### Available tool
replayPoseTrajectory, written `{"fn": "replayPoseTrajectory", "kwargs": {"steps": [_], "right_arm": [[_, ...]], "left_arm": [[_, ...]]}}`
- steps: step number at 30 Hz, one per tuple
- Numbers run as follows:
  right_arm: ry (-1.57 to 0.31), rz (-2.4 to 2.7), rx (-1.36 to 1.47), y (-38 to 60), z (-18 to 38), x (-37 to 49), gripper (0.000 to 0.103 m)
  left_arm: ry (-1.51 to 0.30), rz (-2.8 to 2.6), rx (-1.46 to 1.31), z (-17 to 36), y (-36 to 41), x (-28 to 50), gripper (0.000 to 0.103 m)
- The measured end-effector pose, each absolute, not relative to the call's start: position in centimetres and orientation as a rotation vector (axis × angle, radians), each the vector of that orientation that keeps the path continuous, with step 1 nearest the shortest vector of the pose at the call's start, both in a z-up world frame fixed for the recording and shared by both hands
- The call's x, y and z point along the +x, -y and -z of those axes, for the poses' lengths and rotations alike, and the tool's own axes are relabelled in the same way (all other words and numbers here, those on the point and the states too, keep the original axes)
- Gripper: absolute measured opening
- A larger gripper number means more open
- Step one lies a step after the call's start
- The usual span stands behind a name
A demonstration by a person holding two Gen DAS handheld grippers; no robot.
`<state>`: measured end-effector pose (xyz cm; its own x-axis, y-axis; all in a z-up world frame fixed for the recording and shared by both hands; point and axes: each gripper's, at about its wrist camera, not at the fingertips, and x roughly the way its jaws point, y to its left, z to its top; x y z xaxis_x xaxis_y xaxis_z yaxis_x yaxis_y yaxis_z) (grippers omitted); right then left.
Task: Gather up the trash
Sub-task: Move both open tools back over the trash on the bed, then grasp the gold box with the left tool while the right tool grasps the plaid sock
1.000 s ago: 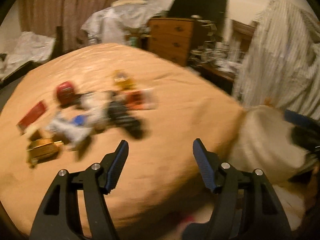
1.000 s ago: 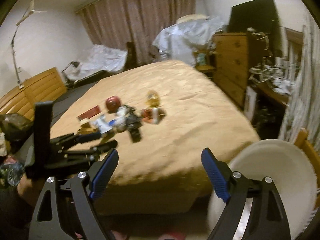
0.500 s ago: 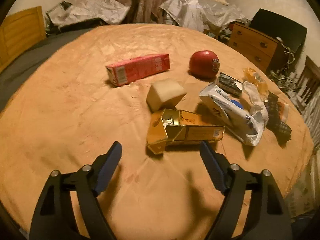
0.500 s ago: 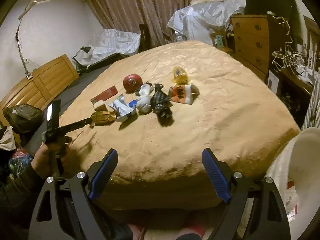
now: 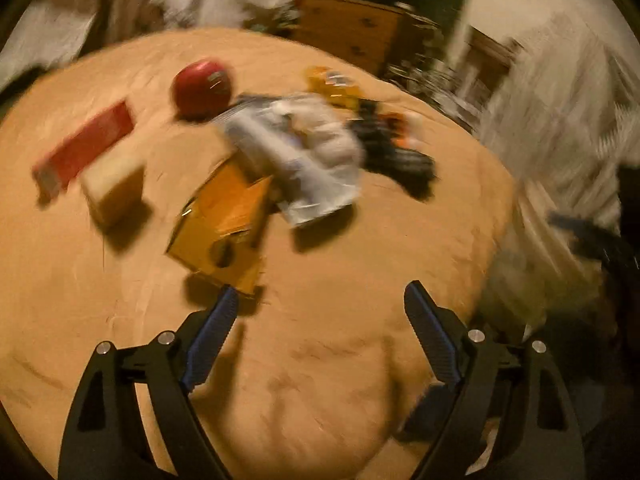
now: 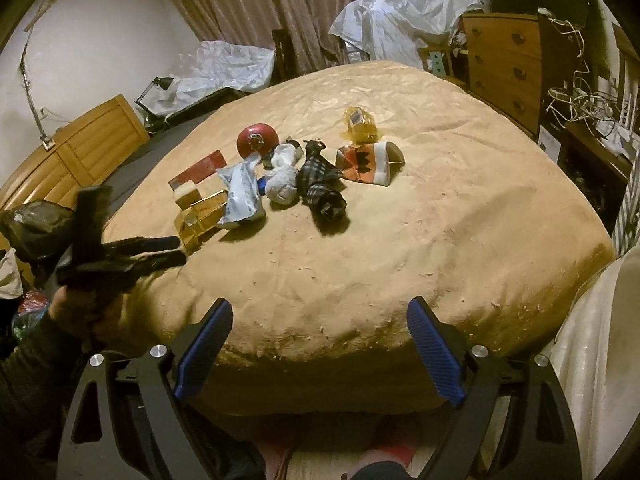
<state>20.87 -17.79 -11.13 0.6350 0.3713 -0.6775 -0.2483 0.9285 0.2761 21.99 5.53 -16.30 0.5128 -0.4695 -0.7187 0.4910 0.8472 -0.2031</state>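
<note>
Trash lies in a loose cluster on the tan bed cover (image 6: 400, 240), toward its left-middle part in the right wrist view. Nearest the left claw (image 5: 320, 328), whose jaws stand wide apart with nothing between them, is a flattened gold carton (image 5: 224, 224); its long axis runs away from the claw, up and to the right, and its near corner sits just beyond the left fingertip. The left wrist view is blurred by motion, so fine detail is lost. Left of the carton is a pale block (image 5: 114, 186), and beyond that a red box (image 5: 86, 146) lying flat, its long axis slanting up to the right. A white plastic wrapper (image 5: 304, 160) overlaps the carton's far end. Farther on come a dark checked bundle (image 6: 322, 186) pointing its dark end toward the camera, a white wad (image 6: 282, 178), an orange and white package (image 6: 368, 162), a red round container (image 6: 256, 142) and a yellow clear packet (image 6: 358, 122). The right claw (image 6: 320, 348) hovers off the bed's near edge, jaws spread, holding nothing.
</note>
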Motion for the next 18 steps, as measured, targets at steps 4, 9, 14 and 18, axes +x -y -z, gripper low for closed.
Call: {"fn": "replayPoseTrajectory", "kwargs": {"steps": [4,9,14,18], "right_arm": [[-0.823,-0.368,0.162,17.5,11.9,21.4,0.090],[-0.850,-0.382,0.171,16.7,13.0,22.3,0.090],[-0.872,-0.382,0.178,16.4,14.1,22.9,0.090],[-0.884,-0.374,0.178,16.7,14.5,23.5,0.090]], "left_arm": [[-0.803,0.524,0.041,14.7,-6.4,21.3,0.081],[-0.762,0.404,0.102,14.4,-7.2,24.1,0.081],[-0.824,0.392,0.206,15.9,-6.8,27.9,0.081],[-0.878,0.422,0.220,16.9,-6.8,29.6,0.081]]}}
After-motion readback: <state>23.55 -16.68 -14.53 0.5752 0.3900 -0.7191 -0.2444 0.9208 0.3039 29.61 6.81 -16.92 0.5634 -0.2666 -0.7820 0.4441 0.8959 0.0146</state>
